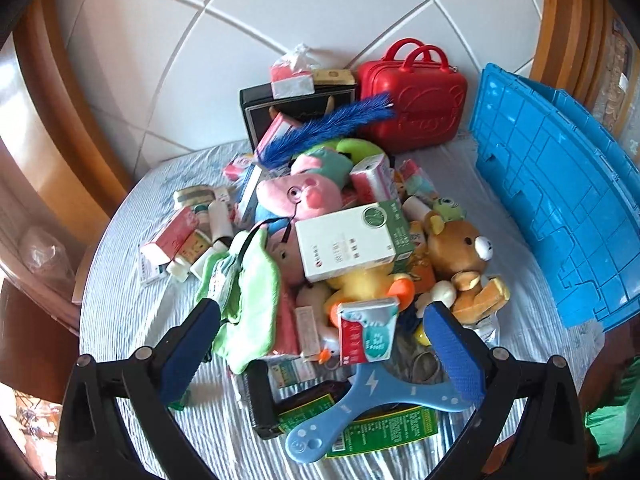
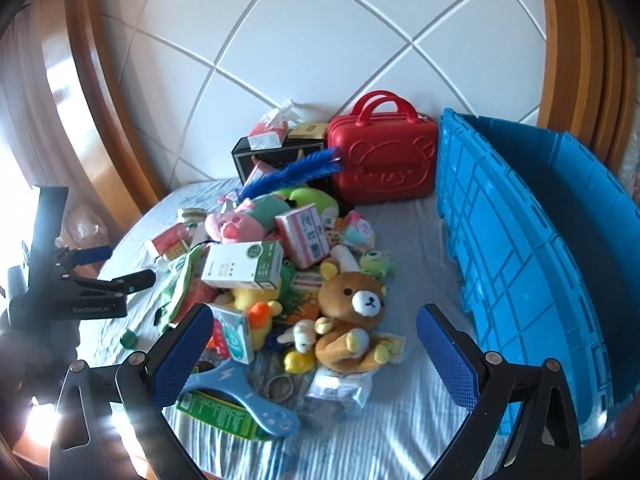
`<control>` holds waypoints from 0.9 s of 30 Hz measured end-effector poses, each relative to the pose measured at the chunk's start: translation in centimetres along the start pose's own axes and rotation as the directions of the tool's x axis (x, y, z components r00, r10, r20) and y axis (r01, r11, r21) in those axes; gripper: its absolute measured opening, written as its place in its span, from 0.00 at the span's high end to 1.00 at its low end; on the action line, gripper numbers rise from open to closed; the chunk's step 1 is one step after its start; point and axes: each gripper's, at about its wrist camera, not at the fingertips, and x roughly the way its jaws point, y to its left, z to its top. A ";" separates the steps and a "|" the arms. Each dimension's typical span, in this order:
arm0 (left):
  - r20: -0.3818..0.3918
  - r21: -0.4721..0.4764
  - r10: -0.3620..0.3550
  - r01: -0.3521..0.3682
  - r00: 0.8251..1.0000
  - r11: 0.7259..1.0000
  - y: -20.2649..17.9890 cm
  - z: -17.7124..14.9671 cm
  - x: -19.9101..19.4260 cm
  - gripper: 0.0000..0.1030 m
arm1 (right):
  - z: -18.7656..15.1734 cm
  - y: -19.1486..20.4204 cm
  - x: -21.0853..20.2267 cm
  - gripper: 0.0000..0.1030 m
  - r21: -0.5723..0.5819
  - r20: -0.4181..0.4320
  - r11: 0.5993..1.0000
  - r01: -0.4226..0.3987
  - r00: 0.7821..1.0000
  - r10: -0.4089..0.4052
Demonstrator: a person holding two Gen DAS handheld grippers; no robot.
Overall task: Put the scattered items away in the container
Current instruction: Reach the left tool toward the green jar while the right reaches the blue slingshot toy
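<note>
Toys and small cartons lie heaped mid-frame on the pale striped bedsheet (image 2: 400,432), with the large blue plastic crate (image 2: 560,264) standing along the right edge of both views, its hollow empty. Left gripper (image 1: 320,320) hangs low in its frame with blue-padded fingers (image 1: 456,348) spread wide and empty, the red-and-teal carton (image 1: 368,330) between them and the brown plush bear (image 1: 460,256) just up and right. Right gripper (image 2: 312,340) is likewise spread wide and holds nothing, the bear centred between its fingers and the crate just right of them.
</note>
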 end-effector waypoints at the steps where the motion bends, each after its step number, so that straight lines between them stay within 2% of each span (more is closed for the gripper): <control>1: -0.014 -0.007 0.013 -0.013 1.000 1.000 1.1 -0.7 0.4 0.00 | -0.1 0.9 0.4 0.00 -0.015 -0.001 1.000 -0.009 1.000 0.009; 4: -0.048 -0.033 0.047 -0.049 0.998 0.998 4.4 -2.6 1.5 0.00 | -0.5 3.1 1.9 0.00 -0.053 -0.017 0.998 -0.030 0.999 0.029; 9: -0.094 -0.085 0.086 -0.094 0.992 0.992 9.6 -5.8 3.1 0.00 | -2.2 6.2 5.5 0.00 -0.100 -0.112 0.991 -0.088 0.991 0.076; 17: -0.209 -0.174 0.123 -0.160 0.970 0.972 16.9 -11.8 7.2 0.00 | -6.2 9.4 11.8 0.00 -0.129 -0.278 0.981 -0.143 0.955 0.103; 22: -0.270 -0.213 0.123 -0.184 0.955 0.960 20.6 -15.2 10.3 0.00 | -8.4 11.1 14.9 0.00 -0.136 -0.353 0.979 -0.154 0.930 0.097; 27: -0.293 -0.217 0.089 -0.157 0.952 0.963 23.0 -17.8 13.9 0.06 | -10.2 12.3 17.6 0.00 -0.150 -0.408 0.977 -0.154 0.909 0.081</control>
